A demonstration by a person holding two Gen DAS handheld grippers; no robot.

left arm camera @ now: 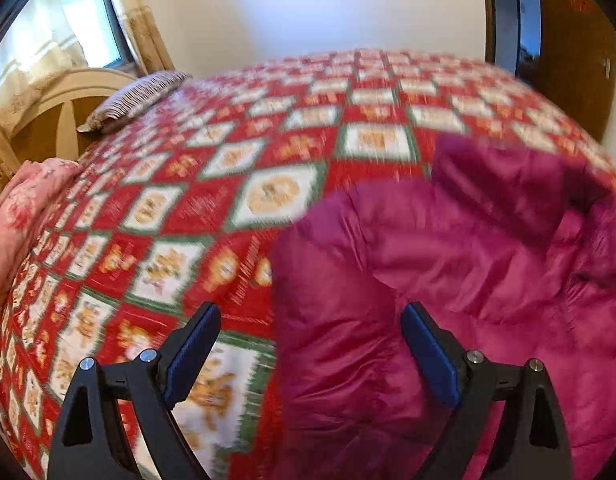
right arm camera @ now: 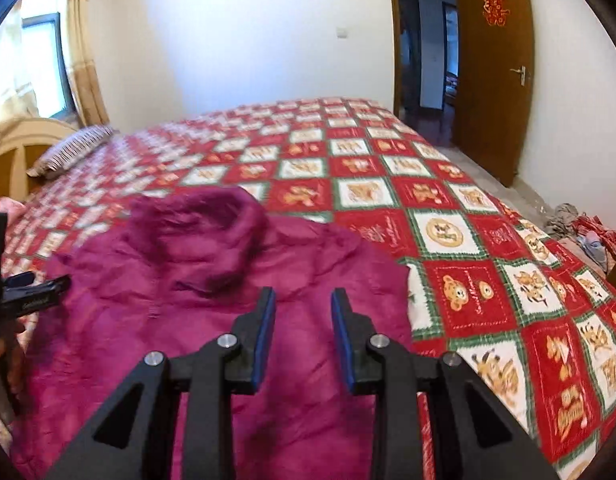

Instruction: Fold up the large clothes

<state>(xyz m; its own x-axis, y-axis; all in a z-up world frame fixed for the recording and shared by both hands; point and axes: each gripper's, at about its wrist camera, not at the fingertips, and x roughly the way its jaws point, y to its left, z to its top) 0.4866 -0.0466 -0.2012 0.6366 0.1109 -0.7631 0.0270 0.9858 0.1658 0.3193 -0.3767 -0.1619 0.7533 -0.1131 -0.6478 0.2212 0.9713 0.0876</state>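
The magenta puffer jacket (right arm camera: 212,320) is slightly glossy, crinkled synthetic cloth. The bedspread (right arm camera: 459,280) under it is matt printed fabric. Both grippers are matt black plastic with blue pads (right arm camera: 268,336) and bright metal pins (right arm camera: 228,340). The door (right arm camera: 491,80) is varnished wood.

Bright window (left arm camera: 88,16) daylight, motion blur, fisheye bending
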